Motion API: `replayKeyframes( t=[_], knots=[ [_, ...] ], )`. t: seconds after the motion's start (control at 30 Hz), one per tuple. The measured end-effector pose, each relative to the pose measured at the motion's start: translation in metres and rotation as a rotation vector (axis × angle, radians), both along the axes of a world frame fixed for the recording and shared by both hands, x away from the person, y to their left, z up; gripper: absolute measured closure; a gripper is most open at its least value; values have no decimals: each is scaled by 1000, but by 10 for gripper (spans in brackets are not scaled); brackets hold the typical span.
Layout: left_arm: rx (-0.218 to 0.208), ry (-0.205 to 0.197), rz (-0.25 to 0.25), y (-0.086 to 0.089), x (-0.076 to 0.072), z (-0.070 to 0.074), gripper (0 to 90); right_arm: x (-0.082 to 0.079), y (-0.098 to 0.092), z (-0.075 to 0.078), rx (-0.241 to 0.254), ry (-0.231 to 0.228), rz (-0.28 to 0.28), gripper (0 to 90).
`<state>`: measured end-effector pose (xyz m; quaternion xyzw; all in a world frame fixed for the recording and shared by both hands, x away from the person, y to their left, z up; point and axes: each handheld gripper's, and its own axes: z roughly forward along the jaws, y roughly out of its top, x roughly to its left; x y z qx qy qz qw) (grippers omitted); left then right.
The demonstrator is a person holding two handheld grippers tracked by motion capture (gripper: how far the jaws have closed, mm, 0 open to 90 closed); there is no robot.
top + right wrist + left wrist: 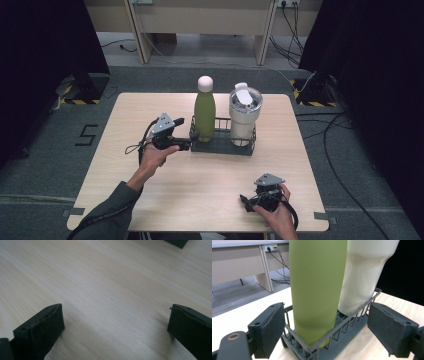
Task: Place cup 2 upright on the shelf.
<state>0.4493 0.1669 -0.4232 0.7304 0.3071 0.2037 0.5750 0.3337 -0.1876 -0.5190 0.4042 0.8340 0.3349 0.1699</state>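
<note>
Presently left gripper (322, 332) jaws apart, straddling rack (352, 322) end at green bottle (317, 290), pads clear. Tip risk: tall bottle, tumbler (364, 275) at 3 o'clock. Right gripper (112, 335) apart, idle.

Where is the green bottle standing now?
In the high view, the green bottle stands upright in the left end of the black wire rack, beside the white tumbler.

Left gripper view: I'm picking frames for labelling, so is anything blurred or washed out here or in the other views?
Left gripper view: green bottle and wire rack sharp; cream tumbler bright, slightly washed. Right gripper view: table grain soft. High view: dark curtains at the sides.
</note>
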Motion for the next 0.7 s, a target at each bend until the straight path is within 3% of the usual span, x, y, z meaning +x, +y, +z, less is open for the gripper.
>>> replayKeyframes(
  t=[0.7],
  knots=[
    [-7,35,-8,15,-21,-11,147,0,0,0,1,1,-3,6]
  ],
)
